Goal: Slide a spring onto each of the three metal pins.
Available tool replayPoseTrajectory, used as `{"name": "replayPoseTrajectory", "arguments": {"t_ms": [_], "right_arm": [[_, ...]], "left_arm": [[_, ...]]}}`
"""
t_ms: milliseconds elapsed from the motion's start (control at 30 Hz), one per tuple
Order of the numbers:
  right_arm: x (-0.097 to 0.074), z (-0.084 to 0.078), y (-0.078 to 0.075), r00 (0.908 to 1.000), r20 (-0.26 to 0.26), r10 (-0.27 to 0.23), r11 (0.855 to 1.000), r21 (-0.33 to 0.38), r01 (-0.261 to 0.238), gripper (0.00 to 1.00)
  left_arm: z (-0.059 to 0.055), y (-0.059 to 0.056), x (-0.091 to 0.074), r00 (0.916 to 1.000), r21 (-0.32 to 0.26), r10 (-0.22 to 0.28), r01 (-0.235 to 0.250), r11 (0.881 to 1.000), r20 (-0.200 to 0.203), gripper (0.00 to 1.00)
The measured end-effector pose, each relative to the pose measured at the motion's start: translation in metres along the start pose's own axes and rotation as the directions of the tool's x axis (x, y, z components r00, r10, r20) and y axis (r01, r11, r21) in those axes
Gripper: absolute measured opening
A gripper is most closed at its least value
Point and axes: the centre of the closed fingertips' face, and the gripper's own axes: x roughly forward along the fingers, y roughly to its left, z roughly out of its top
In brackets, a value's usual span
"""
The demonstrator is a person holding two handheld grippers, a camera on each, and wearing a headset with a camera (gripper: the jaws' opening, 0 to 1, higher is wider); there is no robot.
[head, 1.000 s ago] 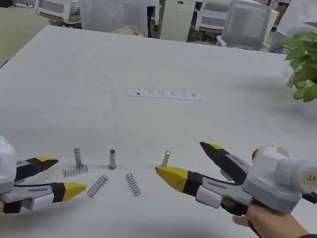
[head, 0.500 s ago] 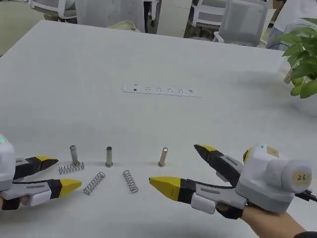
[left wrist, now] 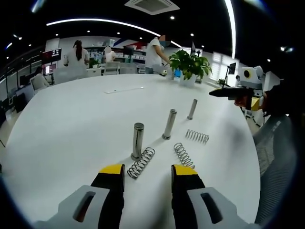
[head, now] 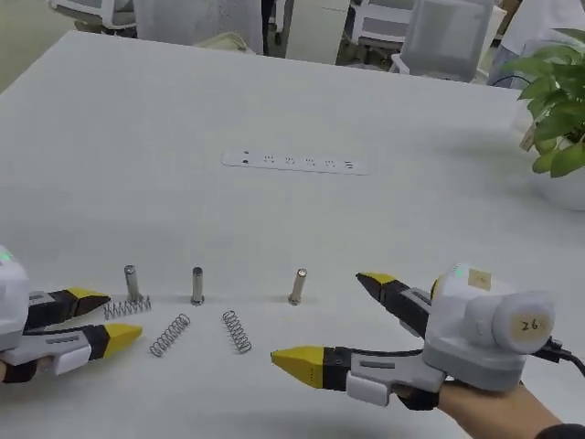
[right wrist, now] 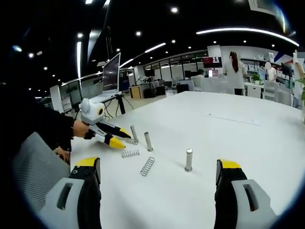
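Three short metal pins stand in a row on the white table: left pin [head: 131, 282], middle pin [head: 197, 285], right pin [head: 299, 286]. Three loose springs lie just in front of them: one [head: 127, 308] by the left pin, one [head: 170, 335] and one [head: 237, 330] nearer me. My left gripper [head: 110, 315] is open at the table's left, tips close to the leftmost spring [left wrist: 141, 162] and left pin [left wrist: 137, 140], holding nothing. My right gripper [head: 327, 318] is wide open and empty, in front and to the right of the right pin [right wrist: 188, 159].
A white power strip [head: 291, 163] lies flat further back at mid table. A green plant [head: 558, 101] stands at the far right edge. Office chairs [head: 448, 37] line the far side. Bare tabletop [head: 274, 229] lies between pins and strip.
My right gripper has drawn back towards me, away from the right pin, still open. The left gripper has hardly moved. The head camera has tilted slightly.
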Motion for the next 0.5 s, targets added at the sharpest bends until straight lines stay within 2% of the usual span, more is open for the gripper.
{"name": "replayPoseTrajectory", "arguments": {"t_ms": [300, 367, 500], "right_arm": [[-0.0003, 0.0000, -0.0032, 0.9999, 0.003, -0.012, 1.000, 0.003, 0.012, 1.00], [-0.0004, 0.0007, -0.0033, 0.9999, 0.004, -0.014, 1.000, 0.005, 0.014, 1.00], [-0.0002, -0.0022, -0.0036, 0.9999, -0.005, -0.014, 1.000, 0.002, 0.014, 1.00]], "left_arm": [[-0.0019, 0.0052, 0.0017, 0.9996, 0.037, 0.028, -0.028, 0.999, -0.005, 0.18], [-0.0031, 0.0082, 0.0019, 0.9988, 0.063, 0.046, -0.045, 0.997, -0.013, 0.14], [-0.0034, 0.0089, 0.0017, 0.9989, 0.068, 0.046, -0.045, 0.997, -0.013, 0.08]]}}
